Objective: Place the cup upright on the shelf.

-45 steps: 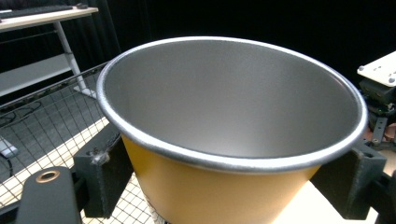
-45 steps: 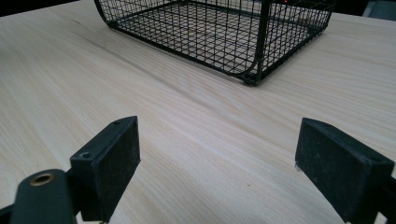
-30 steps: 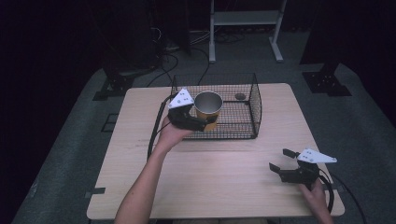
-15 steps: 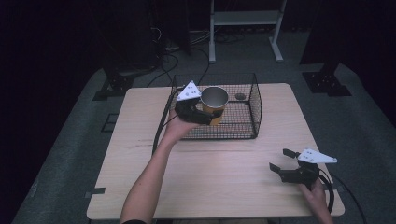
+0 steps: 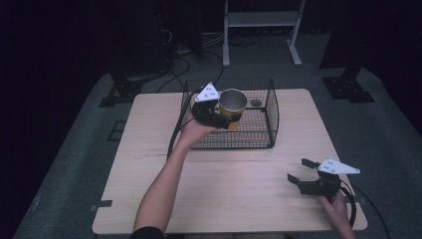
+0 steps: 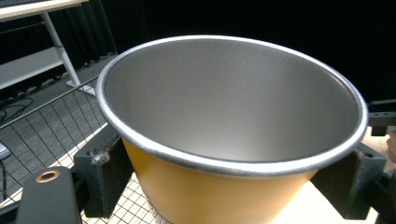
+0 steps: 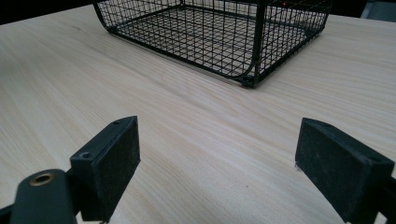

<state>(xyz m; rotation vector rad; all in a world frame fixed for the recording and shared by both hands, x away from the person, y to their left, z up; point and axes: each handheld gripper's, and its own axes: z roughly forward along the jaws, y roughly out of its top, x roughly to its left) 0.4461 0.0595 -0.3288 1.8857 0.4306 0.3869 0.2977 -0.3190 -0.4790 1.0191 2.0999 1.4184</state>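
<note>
One yellow cup (image 5: 232, 105), one wire basket (image 5: 263, 129), one small dark disc (image 5: 256, 103) — two tools — left (image 5: 225, 121), right (image 5: 298, 172).

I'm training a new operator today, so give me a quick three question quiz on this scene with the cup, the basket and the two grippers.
1. True or false: the right gripper holds the cup.
2. Where is the cup? A. lying on the table; B. held over the basket; C. on the floor.
3. Fill in: the jaws of the left gripper are shut on the ____.

Key: 1. False, its jaws are open and empty, low over the table. 2. B. 3. cup, gripped by its yellow wall.
</note>
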